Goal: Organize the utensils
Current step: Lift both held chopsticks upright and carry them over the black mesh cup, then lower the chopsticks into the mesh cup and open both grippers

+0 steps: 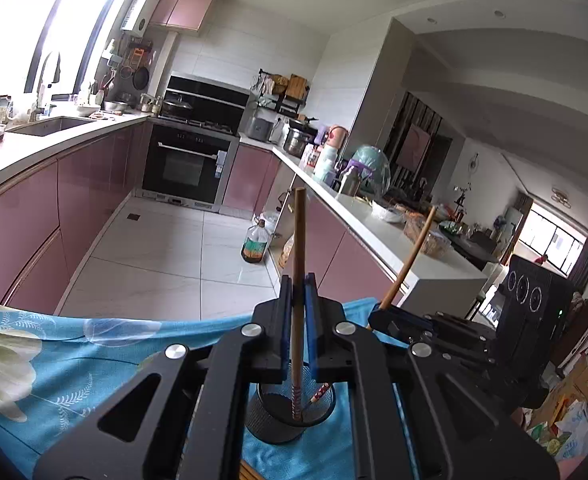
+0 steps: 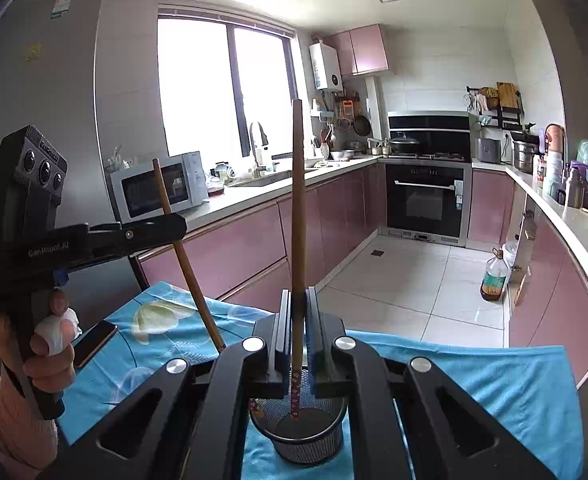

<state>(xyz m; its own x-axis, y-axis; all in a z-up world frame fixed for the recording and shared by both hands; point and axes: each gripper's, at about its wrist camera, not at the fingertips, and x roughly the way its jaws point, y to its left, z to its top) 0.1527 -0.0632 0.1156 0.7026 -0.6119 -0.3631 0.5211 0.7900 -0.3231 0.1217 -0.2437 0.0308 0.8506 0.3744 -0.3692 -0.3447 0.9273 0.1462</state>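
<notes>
My left gripper [image 1: 299,280] is shut on a wooden chopstick [image 1: 299,240] that stands upright. Its patterned lower end hangs inside the mouth of a black mesh cup [image 1: 282,420]. To the right, my right gripper [image 1: 380,310] grips a second chopstick [image 1: 410,256], tilted right. In the right wrist view, my right gripper [image 2: 299,294] is shut on its chopstick [image 2: 298,200], whose patterned tip hangs in the mesh cup [image 2: 306,440]. At the left, a hand [image 2: 50,340] holds my left gripper [image 2: 180,226] with its slanted chopstick [image 2: 190,272].
The cup stands on a blue floral tablecloth [image 2: 494,380] near the table's far edge. A phone [image 2: 94,342] lies on the cloth at the left. Beyond the edge are the tiled kitchen floor, an oil bottle [image 2: 494,280] and pink cabinets.
</notes>
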